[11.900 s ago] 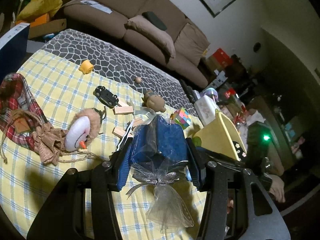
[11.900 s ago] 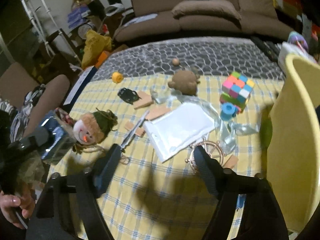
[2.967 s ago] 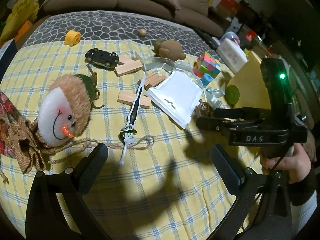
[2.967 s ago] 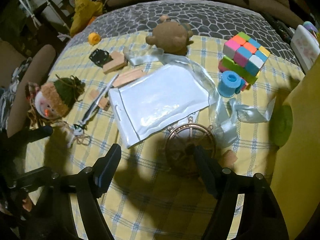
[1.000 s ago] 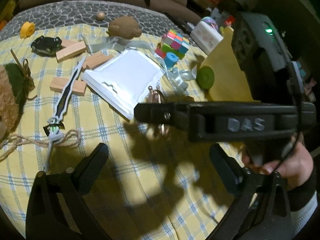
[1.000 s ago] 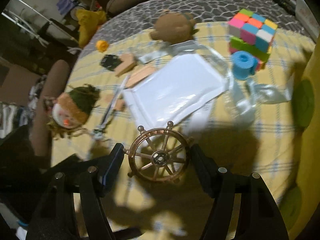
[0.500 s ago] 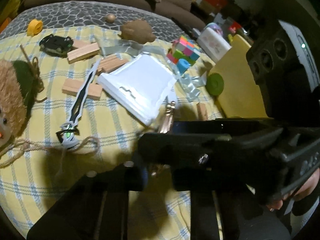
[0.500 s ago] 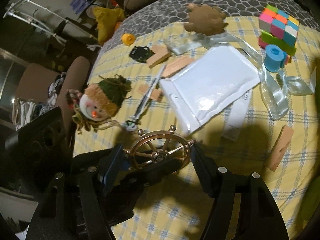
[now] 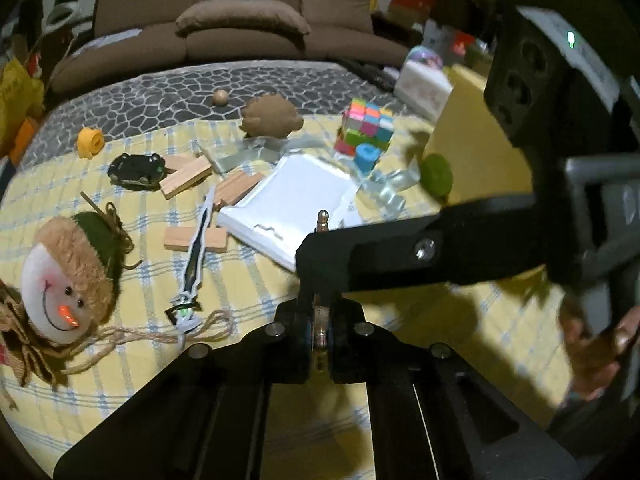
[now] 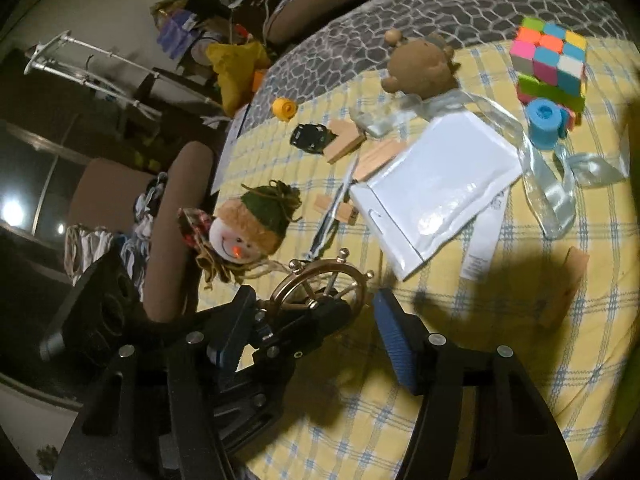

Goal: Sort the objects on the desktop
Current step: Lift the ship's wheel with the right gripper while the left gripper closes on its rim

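A brass ship's wheel (image 10: pixel 320 286) is held above the yellow checked tablecloth (image 9: pixel 460 320). My left gripper (image 9: pixel 320 334) is shut on the ship's wheel (image 9: pixel 321 316), seen edge-on between its fingers. My right gripper (image 10: pixel 316 320) is open around the wheel, with its blue pads apart; its finger (image 9: pixel 400 248) crosses the left wrist view. On the cloth lie a snowman head (image 9: pixel 66 280), a white pouch (image 9: pixel 292 204), a colour cube (image 9: pixel 366 126), a blue roll (image 9: pixel 366 158) and a brown plush (image 9: pixel 270 116).
Wooden blocks (image 9: pixel 186 176), a black toy car (image 9: pixel 136 170), a letter-opener sword (image 9: pixel 194 256), a yellow tape roll (image 9: pixel 90 142), silver ribbon (image 10: pixel 552 184) and a yellow bin (image 9: pixel 480 132) at the right. A brown sofa (image 9: pixel 224 36) stands behind.
The right gripper lifted the ship's wheel off the cloth and brought it left. The left gripper closed on it edge-on, and the right gripper's jaws have opened.
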{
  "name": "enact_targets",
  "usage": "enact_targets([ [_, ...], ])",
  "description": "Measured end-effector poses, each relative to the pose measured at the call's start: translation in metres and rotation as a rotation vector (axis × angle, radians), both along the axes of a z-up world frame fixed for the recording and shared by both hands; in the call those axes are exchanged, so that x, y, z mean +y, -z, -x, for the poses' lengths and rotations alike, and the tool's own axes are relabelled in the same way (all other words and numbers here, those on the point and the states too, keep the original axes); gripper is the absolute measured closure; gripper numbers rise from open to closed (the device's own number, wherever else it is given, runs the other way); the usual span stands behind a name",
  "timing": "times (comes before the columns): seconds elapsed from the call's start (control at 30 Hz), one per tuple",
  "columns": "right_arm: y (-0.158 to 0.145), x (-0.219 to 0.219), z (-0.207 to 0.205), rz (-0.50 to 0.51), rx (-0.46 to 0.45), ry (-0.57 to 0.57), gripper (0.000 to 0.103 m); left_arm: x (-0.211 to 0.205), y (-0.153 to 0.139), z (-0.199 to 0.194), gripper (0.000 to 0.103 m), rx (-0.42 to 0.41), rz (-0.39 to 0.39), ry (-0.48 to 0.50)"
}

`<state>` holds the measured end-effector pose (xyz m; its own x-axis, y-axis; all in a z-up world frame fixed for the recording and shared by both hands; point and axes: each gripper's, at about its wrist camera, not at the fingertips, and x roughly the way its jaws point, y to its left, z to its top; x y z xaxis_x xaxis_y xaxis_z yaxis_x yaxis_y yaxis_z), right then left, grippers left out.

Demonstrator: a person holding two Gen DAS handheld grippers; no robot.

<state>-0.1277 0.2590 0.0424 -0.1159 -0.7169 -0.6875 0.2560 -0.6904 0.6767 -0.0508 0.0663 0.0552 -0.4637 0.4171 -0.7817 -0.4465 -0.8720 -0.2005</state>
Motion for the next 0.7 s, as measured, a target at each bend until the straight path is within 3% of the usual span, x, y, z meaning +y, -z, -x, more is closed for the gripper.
enact_targets([
  [0.23, 0.026, 0.023, 0.005, 0.072, -0.121, 0.072, 0.039, 0.030, 0.015, -0.023, 0.098, 0.096, 0.238, 0.102],
  [0.37, 0.036, 0.031, 0.005, 0.058, -0.150, 0.084, 0.040, 0.051, 0.026, -0.037, 0.096, 0.148, 0.339, 0.172],
  [0.43, 0.041, 0.032, 0.004, 0.045, -0.154, 0.080, 0.050, 0.056, 0.027, -0.039, 0.091, 0.135, 0.338, 0.195],
  [0.5, 0.044, 0.032, 0.003, 0.023, -0.153, 0.072, 0.067, 0.057, 0.028, -0.038, 0.084, 0.105, 0.304, 0.202],
  [0.7, 0.055, 0.028, -0.002, 0.004, -0.172, 0.048, 0.078, 0.049, 0.029, -0.034, 0.080, 0.058, 0.247, 0.196],
])
